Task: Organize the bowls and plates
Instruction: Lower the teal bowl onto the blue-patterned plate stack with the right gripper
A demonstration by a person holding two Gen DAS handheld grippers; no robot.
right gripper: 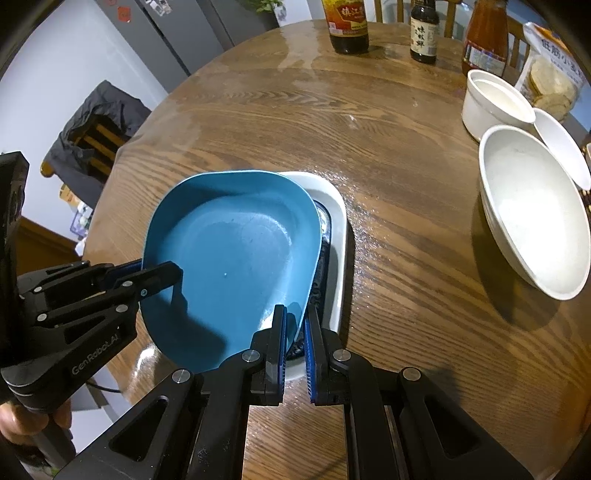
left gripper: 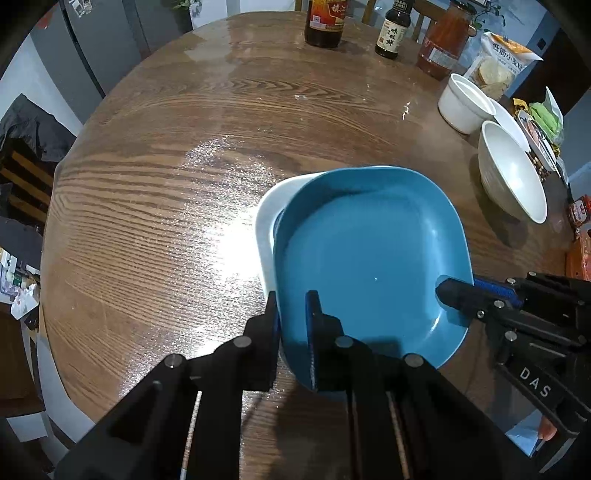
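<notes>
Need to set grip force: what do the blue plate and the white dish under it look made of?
Blue plate: probably matte plastic or melamine, judging by its thin rim and dull sheen. White dish: likely glazed ceramic, with a thick, glossy rim. Both grippers (left, right) clamp the plate's rim.

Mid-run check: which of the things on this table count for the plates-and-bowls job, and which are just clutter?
In the job:
blue plate, gripped by left gripper and right gripper
white dish beneath it
wide white bowl
deep white bowl
small white plate

Lying about:
sauce bottles
flour bag
</notes>
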